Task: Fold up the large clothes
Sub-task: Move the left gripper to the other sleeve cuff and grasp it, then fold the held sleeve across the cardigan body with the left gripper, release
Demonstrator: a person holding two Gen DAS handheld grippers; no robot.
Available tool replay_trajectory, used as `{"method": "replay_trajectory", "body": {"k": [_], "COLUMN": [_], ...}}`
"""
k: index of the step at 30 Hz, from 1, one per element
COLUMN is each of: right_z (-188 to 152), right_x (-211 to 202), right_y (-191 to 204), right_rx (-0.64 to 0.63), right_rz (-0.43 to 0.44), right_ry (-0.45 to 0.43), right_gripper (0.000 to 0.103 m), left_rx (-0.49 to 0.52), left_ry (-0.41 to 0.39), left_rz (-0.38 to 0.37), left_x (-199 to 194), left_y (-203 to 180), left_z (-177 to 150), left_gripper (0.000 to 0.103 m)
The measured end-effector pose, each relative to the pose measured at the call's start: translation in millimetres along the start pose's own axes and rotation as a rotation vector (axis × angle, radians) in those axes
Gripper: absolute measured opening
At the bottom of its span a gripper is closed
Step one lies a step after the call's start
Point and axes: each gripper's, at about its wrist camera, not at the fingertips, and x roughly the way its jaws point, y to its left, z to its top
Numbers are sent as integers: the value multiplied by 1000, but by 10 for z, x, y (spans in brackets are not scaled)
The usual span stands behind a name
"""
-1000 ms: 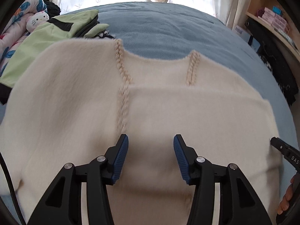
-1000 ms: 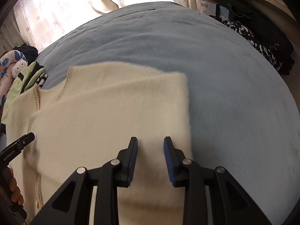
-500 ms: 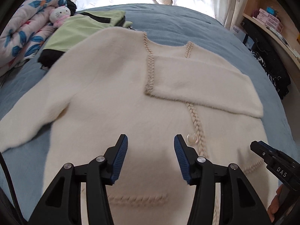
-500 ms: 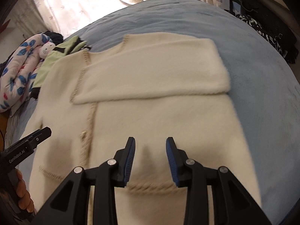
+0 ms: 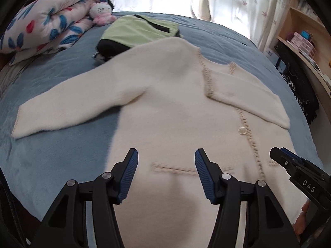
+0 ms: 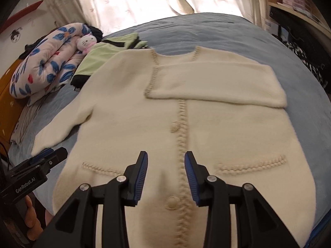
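Cream fluffy knit cardigan [image 6: 186, 128] has one sleeve folded across, the other outstretched; left gripper [image 5: 165, 173] and right gripper [image 6: 165, 173] opening, empty.

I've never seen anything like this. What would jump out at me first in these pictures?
A big cream cardigan lies spread across a blue bed, one sleeve folded across its chest, the other stretched out sideways. Above its hem hang two black grippers with blue pads, the left gripper and right gripper, both opening with nothing between them. Far left, a flowered quilt lies rolled up with a small plush cat.
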Motion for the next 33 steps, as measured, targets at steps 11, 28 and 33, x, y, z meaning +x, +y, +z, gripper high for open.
{"method": "replay_trajectory", "body": {"k": [11,28,33], "right_z": [43,96,69], "right_x": [346,1133,1246], "right_y": [1129,2116,2115], "right_rx": [-197,-325,-321], "right_rz": [16,72,70], "right_ry": [-43,32,60], "right_gripper": [37,37,37], "left_rx": [-219,-689,-805], "left_ry": [8,-109,-139], "left_rz": [58,-148,-115], "left_x": [203,742,859], "left_y": [1442,3389,3624], "left_z": [-107,-61,14], "left_gripper": [56,56,41]}}
